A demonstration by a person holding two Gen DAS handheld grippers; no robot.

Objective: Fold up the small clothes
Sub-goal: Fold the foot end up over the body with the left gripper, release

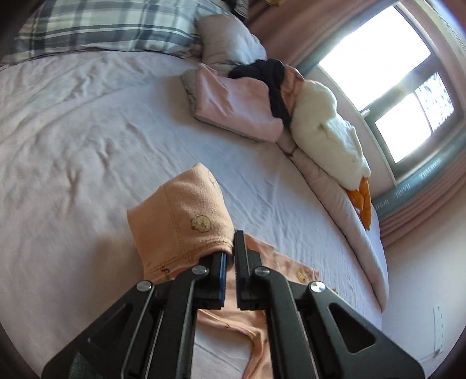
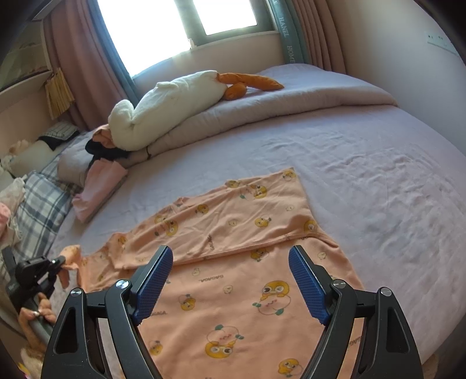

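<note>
A small peach garment (image 2: 233, 233) printed with yellow cartoon chicks lies spread on the bed, one side folded over the body. My left gripper (image 1: 233, 250) is shut on the garment's sleeve cuff (image 1: 186, 221), which stands up above the sheet; in the right wrist view the left gripper (image 2: 58, 262) holds that sleeve at the far left. My right gripper (image 2: 230, 280) is open and empty, hovering just above the garment's lower part.
The lilac bed sheet (image 2: 364, 163) spans both views. A folded pink cloth (image 1: 236, 102), a black garment (image 1: 268, 73), a white goose plush (image 2: 169, 108) and a rolled duvet (image 2: 291, 105) lie along the far side. A plaid pillow (image 1: 102, 26) lies at the head.
</note>
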